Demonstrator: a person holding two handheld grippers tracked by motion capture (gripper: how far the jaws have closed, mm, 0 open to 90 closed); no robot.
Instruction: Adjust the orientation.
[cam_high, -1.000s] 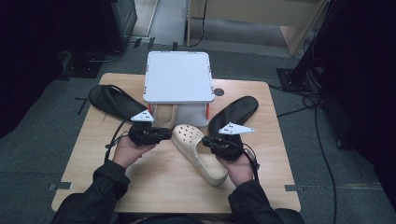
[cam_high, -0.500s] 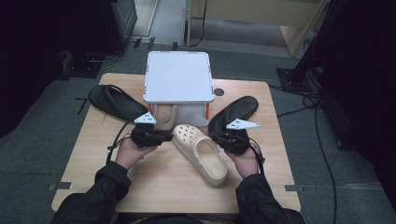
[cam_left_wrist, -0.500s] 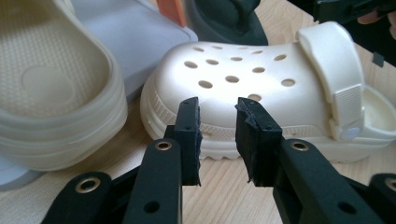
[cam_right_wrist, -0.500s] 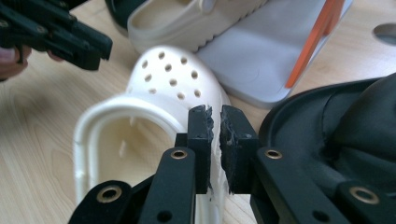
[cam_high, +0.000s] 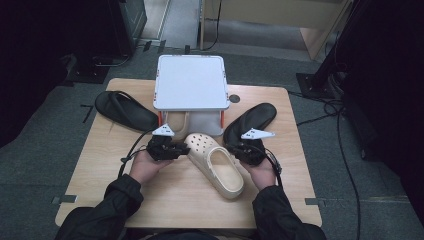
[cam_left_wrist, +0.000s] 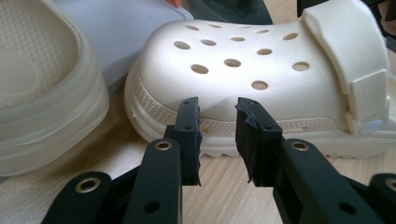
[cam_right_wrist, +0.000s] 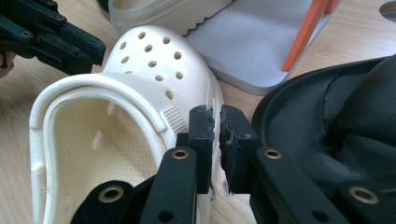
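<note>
A cream clog (cam_high: 215, 165) lies on the wooden table, toe toward the white stand. My left gripper (cam_high: 184, 149) sits at the toe's left side. Its jaws (cam_left_wrist: 217, 135) stand a little apart, just short of the clog's sole edge (cam_left_wrist: 243, 70), with nothing between them. My right gripper (cam_high: 239, 150) is at the clog's right side, wedged between the clog (cam_right_wrist: 140, 93) and a black slipper (cam_right_wrist: 327, 140). Its jaws (cam_right_wrist: 215, 140) are nearly together with only a thin slit, resting against the clog's side wall. I see nothing clamped in them.
A second cream clog (cam_high: 176, 122) sits under the white stand (cam_high: 190, 82) with orange legs. One black slipper (cam_high: 125, 110) lies at the far left, another (cam_high: 252, 120) at the right, close beside my right hand. Round hole (cam_high: 234, 98) in the tabletop.
The right hand has slid a little farther along the clog's right side and lower. The left hand has stayed beside the toe.
</note>
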